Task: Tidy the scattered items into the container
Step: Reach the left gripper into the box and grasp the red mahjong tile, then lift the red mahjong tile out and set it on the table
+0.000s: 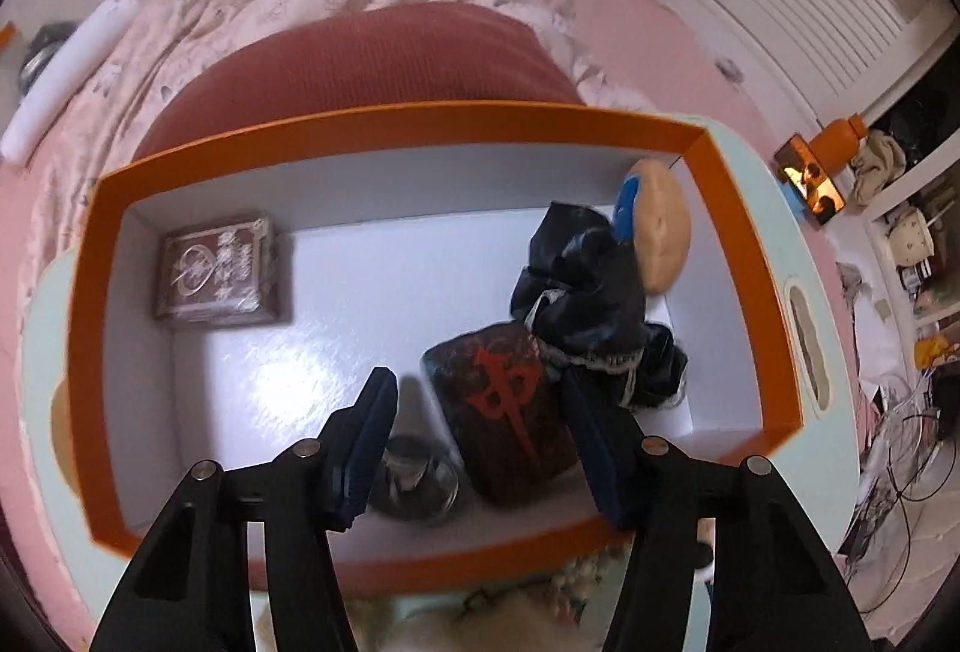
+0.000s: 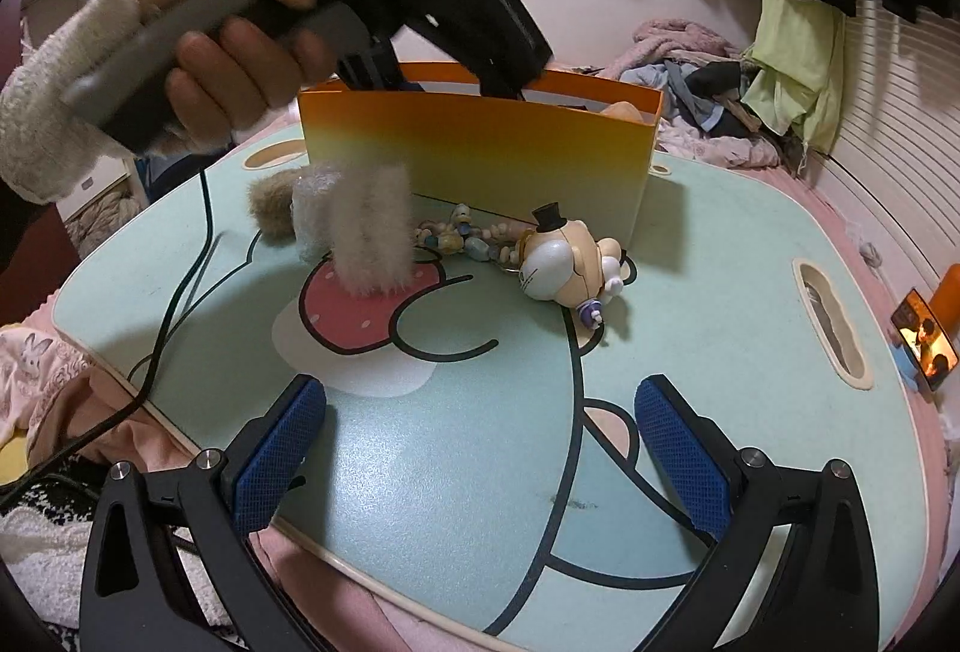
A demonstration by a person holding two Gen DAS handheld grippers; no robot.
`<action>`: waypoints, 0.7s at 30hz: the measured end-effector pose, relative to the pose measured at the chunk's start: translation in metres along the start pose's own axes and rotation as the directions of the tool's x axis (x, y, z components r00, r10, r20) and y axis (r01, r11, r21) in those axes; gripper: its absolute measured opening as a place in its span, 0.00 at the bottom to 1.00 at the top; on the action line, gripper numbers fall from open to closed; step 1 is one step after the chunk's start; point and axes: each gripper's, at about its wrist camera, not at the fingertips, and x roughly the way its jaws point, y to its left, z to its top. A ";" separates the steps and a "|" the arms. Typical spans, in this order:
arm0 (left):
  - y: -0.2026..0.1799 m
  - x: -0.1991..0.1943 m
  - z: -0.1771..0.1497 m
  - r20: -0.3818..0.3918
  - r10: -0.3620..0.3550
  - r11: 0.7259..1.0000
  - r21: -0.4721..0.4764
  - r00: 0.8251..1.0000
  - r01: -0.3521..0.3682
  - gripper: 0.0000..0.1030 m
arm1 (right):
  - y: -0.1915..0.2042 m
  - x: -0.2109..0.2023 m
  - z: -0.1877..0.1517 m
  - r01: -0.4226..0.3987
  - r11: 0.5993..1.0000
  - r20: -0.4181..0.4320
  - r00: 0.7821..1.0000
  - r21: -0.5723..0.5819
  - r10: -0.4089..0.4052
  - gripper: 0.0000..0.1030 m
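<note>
My left gripper, jaws apart and empty, hangs over the orange box, where a dark pouch lies. My right gripper, unclenched, faces the toy figure and furry item on the board.

Soft, dim indoor light leaves a white glare patch on the box floor at lower left, motion blur smears both views, and fisheye bending darkens every corner.

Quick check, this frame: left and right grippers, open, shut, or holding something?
Left gripper: open over the orange box, nothing between its pads.
Right gripper: open wide, empty, above the mint table.
</note>
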 end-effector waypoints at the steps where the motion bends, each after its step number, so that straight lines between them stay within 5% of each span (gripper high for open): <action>1: 0.002 0.002 0.000 -0.002 0.011 1.000 -0.002 1.000 -0.011 0.49 | 0.000 0.000 0.000 0.000 1.000 0.000 1.000 0.000 0.000 1.00; 3: 0.008 0.008 0.000 0.003 0.016 1.000 -0.010 1.000 -0.016 0.38 | 0.001 0.001 0.001 -0.001 1.000 0.000 1.000 -0.001 0.001 1.00; 10: 0.020 -0.026 -0.007 0.094 -0.056 0.998 -0.031 0.994 0.059 0.37 | 0.001 0.000 0.001 -0.003 1.000 0.001 1.000 -0.003 0.003 1.00; 14: 0.031 -0.073 -0.016 0.199 -0.114 0.992 -0.026 0.973 0.121 0.37 | 0.001 0.000 0.001 -0.005 1.000 0.001 1.000 -0.003 0.005 1.00; 21: 0.067 -0.131 -0.081 0.353 -0.158 0.986 0.002 0.922 0.168 0.37 | 0.002 0.000 0.001 -0.008 1.000 0.001 1.000 -0.005 0.008 1.00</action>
